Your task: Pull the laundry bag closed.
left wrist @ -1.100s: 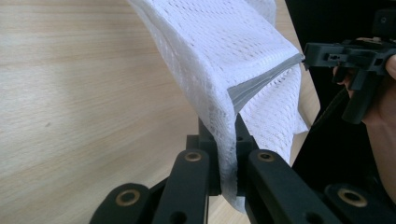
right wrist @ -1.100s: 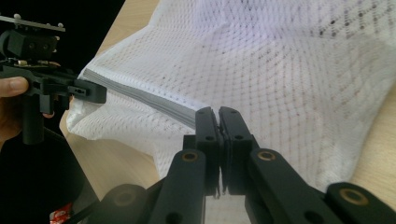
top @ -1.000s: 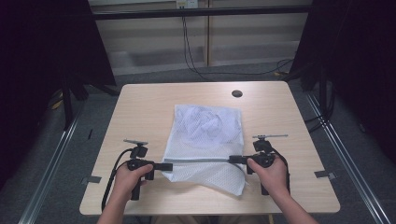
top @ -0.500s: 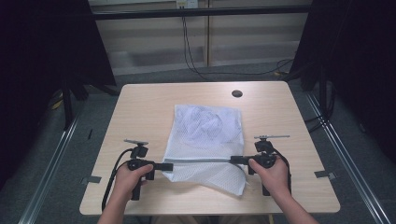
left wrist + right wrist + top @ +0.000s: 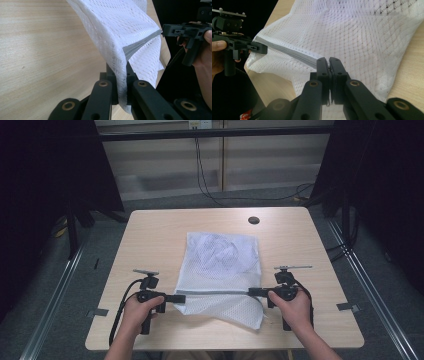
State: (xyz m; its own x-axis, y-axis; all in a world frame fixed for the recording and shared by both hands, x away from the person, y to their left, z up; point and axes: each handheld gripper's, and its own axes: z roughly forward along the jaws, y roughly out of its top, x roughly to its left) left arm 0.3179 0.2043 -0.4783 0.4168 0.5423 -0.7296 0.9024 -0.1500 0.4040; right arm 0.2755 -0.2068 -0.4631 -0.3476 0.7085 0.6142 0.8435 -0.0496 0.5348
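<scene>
- We see a white mesh bag (image 5: pixel 222 270) lying on the wooden surface (image 5: pixel 150 235), its near end lifted and stretched between the two grippers.
- The left gripper (image 5: pixel 181 298) has its jaws closed tight on the bag's near edge; in the left gripper view (image 5: pixel 122 82) the mesh is pinched right between the two black jaws and hangs out below them.
- From that pinch the grey zipper band (image 5: pixel 141 43) runs up and away to the other gripper, pulled fairly straight.
- The right gripper (image 5: pixel 252 292) is clamped too; in the right gripper view (image 5: pixel 329 65) its jaws meet with no gap on the end of the grey band (image 5: pixel 287 51).
- Beyond the right gripper's tips the rest of the mesh spreads wide over the surface, wrinkled and see-through.
- Across from the right gripper, at the far end of the band, the left gripper shows with a hand (image 5: pixel 218 53) wrapped on its handle.
- From above, both hands sit at the near edge of the surface, the left hand (image 5: pixel 137 312) and the right hand (image 5: pixel 295 310) level with each other and the bag between them.
- Past the grippers, near the far edge, there is a small dark round hole (image 5: pixel 253 220) in the surface, well clear of the bag.
</scene>
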